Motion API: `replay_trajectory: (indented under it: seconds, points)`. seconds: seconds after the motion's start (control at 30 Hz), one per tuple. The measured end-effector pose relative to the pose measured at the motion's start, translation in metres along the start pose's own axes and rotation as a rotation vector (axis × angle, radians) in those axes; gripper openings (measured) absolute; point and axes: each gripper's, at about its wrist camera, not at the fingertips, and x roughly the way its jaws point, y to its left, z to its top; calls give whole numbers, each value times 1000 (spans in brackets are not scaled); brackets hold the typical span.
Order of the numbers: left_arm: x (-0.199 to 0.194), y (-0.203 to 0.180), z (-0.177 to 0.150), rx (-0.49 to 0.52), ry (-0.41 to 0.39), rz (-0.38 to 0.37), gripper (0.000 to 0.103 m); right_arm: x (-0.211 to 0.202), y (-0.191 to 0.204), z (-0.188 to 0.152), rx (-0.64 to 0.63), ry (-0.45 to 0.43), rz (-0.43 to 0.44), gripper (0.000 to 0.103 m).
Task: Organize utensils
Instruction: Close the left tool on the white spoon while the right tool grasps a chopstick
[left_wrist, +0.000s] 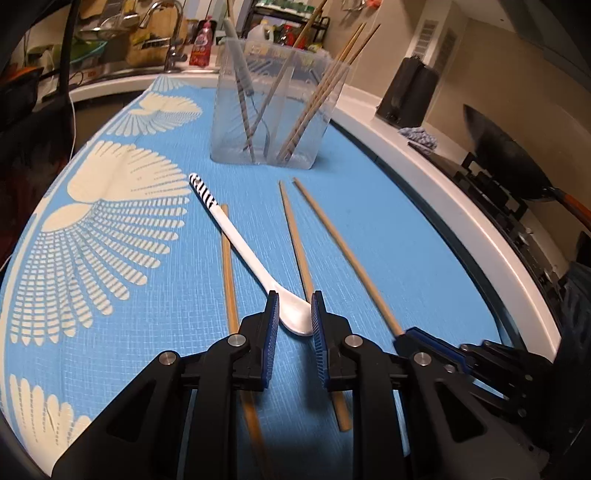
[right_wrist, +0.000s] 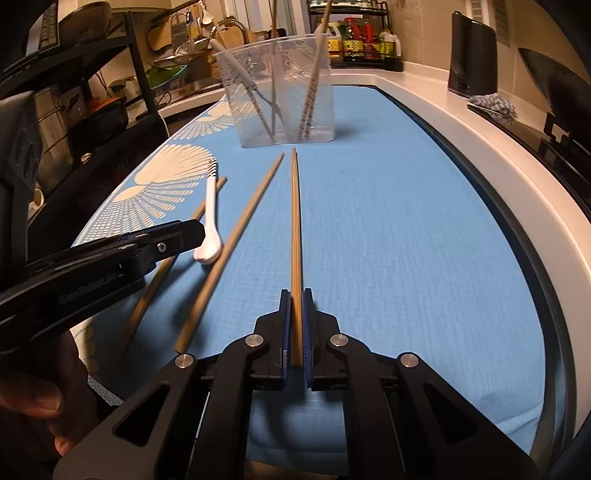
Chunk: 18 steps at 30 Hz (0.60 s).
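A clear plastic utensil holder (left_wrist: 271, 107) (right_wrist: 280, 92) stands at the far end of a blue mat and holds several chopsticks and a striped-handled utensil. A white spoon (left_wrist: 251, 254) (right_wrist: 209, 218) with a striped handle lies on the mat across a wooden chopstick (left_wrist: 229, 273). My left gripper (left_wrist: 294, 306) is open, its jaws on either side of the spoon's bowl. A second chopstick (left_wrist: 295, 243) (right_wrist: 236, 232) lies beside it. My right gripper (right_wrist: 296, 295) is shut on a third chopstick (right_wrist: 294, 221) (left_wrist: 343, 251), which points toward the holder.
The blue mat (right_wrist: 406, 240) with white fan patterns covers a white counter (right_wrist: 498, 155). A wok (left_wrist: 517, 158) sits on a stove at the right. A black box (right_wrist: 472, 55), a cloth (right_wrist: 491, 103), bottles, a faucet (left_wrist: 170, 33) and a rack stand behind.
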Motion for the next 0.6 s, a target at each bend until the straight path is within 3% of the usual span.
replay_trajectory:
  seconds: [0.37,0.53,0.6]
  points:
    - [16,-16,0,-12,64,89,31,-3,-18,-3,18,9,-16,6]
    - [18,-23,0,13,72,131,29,-3,-18,-3,17,9,-15,6]
    - [17,-22,0,10,72,138,24,-3,-19,-4,17,10,-13,6]
